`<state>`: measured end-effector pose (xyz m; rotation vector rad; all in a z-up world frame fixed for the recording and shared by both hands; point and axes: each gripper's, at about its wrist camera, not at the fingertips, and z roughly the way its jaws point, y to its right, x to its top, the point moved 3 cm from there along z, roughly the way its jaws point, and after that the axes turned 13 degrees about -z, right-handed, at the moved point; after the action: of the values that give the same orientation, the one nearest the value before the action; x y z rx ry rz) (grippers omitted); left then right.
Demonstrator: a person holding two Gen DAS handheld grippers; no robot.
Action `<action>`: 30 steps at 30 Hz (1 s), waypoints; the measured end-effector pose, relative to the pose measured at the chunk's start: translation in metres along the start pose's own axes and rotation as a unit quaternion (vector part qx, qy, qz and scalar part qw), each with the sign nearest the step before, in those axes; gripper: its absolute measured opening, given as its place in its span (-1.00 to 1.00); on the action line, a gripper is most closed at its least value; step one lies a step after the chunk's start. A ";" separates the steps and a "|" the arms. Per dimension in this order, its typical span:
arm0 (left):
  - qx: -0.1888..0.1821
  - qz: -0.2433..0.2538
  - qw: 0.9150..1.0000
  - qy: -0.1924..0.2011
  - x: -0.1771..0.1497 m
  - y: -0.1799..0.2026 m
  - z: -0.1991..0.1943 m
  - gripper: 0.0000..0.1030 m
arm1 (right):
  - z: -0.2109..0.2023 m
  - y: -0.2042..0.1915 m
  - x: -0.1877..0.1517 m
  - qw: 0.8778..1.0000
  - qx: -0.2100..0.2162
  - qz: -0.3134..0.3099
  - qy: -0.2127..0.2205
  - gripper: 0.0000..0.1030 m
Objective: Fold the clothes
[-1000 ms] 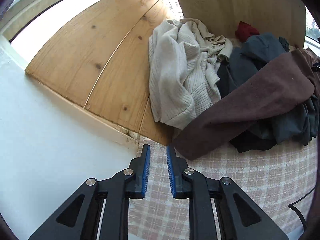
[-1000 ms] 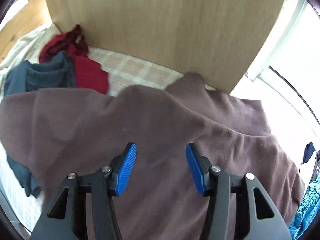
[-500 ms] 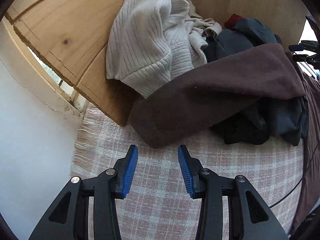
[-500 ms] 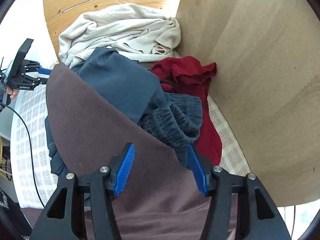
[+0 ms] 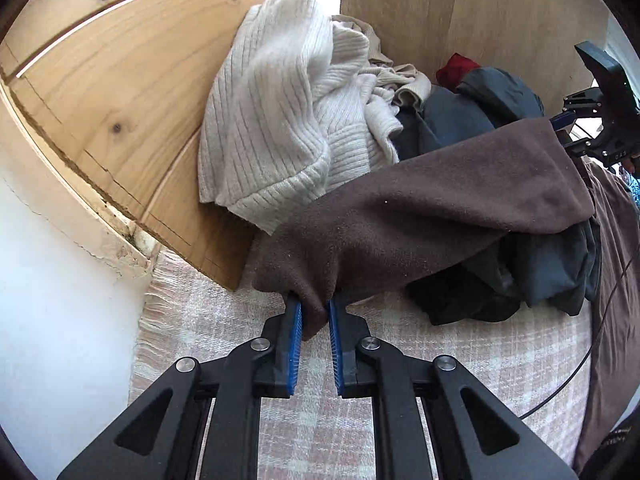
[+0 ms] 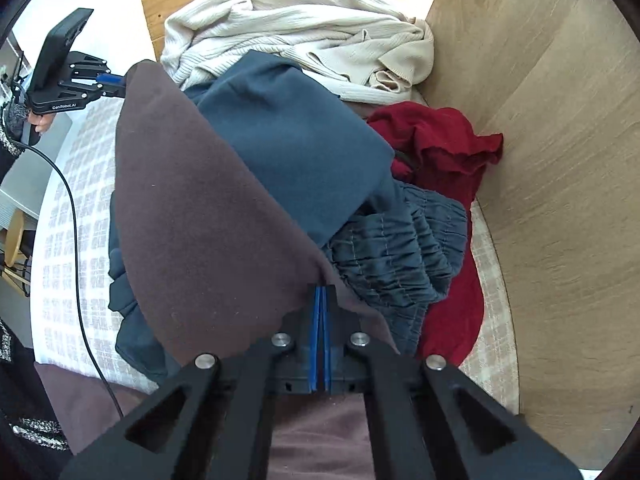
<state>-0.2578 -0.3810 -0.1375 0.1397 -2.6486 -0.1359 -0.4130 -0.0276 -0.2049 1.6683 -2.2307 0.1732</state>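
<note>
Brown garment [image 5: 420,216]: draped over clothes pile [image 6: 304,148], long axis stretched lower centre to upper right. Left tongs [image 5: 314,316] just closed, clenched on near corner. Right tongs [image 6: 322,300] just closed, apparently gripping far edge.

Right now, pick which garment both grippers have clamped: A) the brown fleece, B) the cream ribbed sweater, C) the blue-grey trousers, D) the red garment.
A: the left gripper pinches a corner of the brown fleece, and the right gripper is shut on its other edge.
</note>
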 end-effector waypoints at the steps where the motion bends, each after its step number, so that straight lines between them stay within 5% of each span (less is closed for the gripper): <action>1: 0.004 0.006 1.000 0.006 -0.001 0.002 -0.008 -0.79 | -0.009 -0.004 -0.001 1.000 -0.004 -0.003 0.008 -0.98; 7: 0.032 0.051 0.998 0.036 -0.018 0.022 -0.070 -0.80 | -0.062 -0.019 -0.005 0.999 -0.003 -0.011 0.052 -0.93; 9: 0.041 0.067 0.996 0.046 -0.024 0.030 -0.092 -0.80 | -0.060 -0.022 -0.001 0.998 -0.025 -0.034 0.050 -0.40; 10: 0.046 0.071 0.995 0.051 -0.026 0.030 -0.102 -0.80 | -0.054 -0.023 0.003 0.997 -0.024 -0.045 0.053 0.06; 11: 0.050 0.074 0.995 0.053 -0.026 0.029 -0.109 -0.80 | -0.048 -0.024 0.008 0.997 -0.021 -0.056 0.055 0.12; 18: 0.062 0.092 0.993 0.044 -0.017 0.031 -0.116 -0.80 | 0.015 -0.021 0.035 0.995 0.007 -0.103 0.010 0.11; 19: 0.064 0.090 0.993 0.041 -0.018 0.030 -0.115 -0.80 | 0.022 -0.020 0.035 0.995 0.026 -0.095 -0.002 -0.07; 20: 0.066 0.088 0.993 0.038 -0.020 0.029 -0.115 -0.80 | 0.027 -0.019 0.034 0.995 0.043 -0.087 -0.014 -0.84; 21: 0.068 0.086 0.993 0.035 -0.022 0.027 -0.114 -0.80 | 0.027 -0.022 0.032 0.995 0.050 -0.083 -0.029 -0.91; 30: 0.081 0.098 0.992 0.003 -0.051 0.039 -0.137 -0.80 | -0.097 -0.050 0.004 0.994 -0.002 -0.088 0.069 -0.93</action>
<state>-0.1515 -0.3458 -0.0357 -0.0683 -2.6475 0.1456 -0.3473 -0.0169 -0.1188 1.7837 -1.9714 0.2331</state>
